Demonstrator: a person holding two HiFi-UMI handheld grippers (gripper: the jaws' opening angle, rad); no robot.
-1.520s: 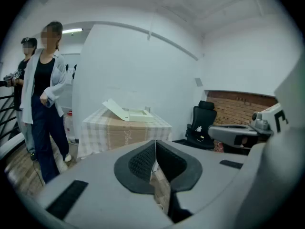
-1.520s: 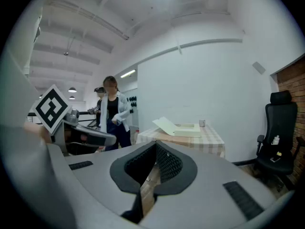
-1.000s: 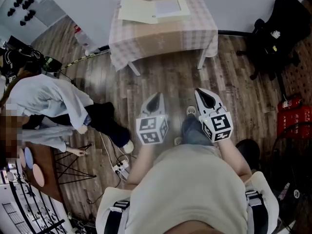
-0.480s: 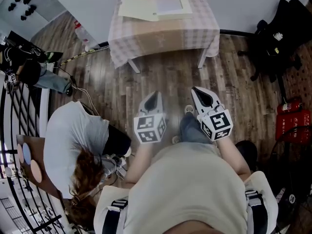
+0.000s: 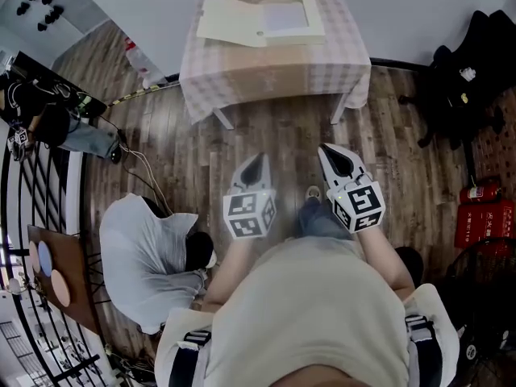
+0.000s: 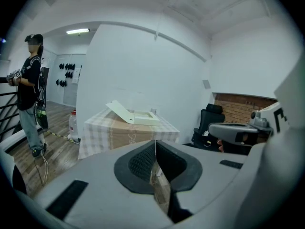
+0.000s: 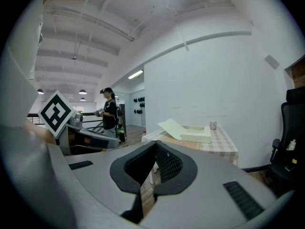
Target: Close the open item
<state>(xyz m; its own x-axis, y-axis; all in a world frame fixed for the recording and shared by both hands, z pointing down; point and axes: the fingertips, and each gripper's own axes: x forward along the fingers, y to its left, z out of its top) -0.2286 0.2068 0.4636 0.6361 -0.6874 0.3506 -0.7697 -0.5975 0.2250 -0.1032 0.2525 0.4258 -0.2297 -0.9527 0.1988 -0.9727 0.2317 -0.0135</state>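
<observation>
Box [image 5: 292,16] sits wide open along the far edge of the checkered table [image 5: 274,67], with its lid [image 5: 230,18] flopped out toward the far left corner. Both grippers are well short of the table, out over the wood floor [image 5: 278,139]. Left gripper [image 5: 256,161] and right gripper [image 5: 339,156] each have their jaws pressed together, nothing between them.

Open box [image 5: 262,20] on table [image 5: 274,63], cup [image 7: 212,125] behind it, office chair [image 5: 472,71] rightward
</observation>
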